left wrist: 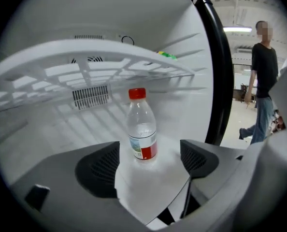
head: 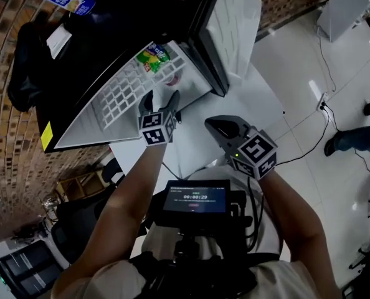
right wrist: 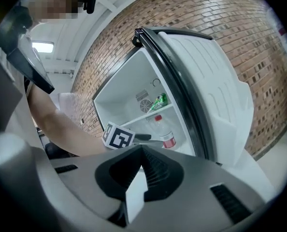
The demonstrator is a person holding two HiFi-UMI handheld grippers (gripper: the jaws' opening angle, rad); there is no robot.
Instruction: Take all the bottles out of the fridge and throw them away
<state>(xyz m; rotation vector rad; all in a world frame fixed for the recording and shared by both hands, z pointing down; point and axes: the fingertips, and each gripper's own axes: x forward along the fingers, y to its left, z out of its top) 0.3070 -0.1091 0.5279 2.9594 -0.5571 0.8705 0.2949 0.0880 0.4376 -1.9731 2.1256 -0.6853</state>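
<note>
A clear plastic bottle (left wrist: 142, 128) with a red cap and red label stands upright on the white floor of the open fridge (head: 119, 95), under the wire shelf (left wrist: 85, 64). My left gripper (left wrist: 148, 164) is open just in front of the bottle, with the pads to either side and short of it, touching nothing. In the head view the left gripper (head: 161, 100) reaches into the fridge's mouth. My right gripper (head: 213, 127) hangs outside the fridge near the door, shut and empty. The right gripper view shows the bottle (right wrist: 165, 132) past the left gripper's marker cube (right wrist: 118, 137).
A green packet (right wrist: 159, 101) lies on the wire shelf above the bottle. The fridge door (head: 232, 27) stands open on the right. A brick wall (head: 10, 142) runs behind the fridge. A person (left wrist: 264, 83) walks on the shiny floor beyond the door, and cables (head: 325, 108) trail there.
</note>
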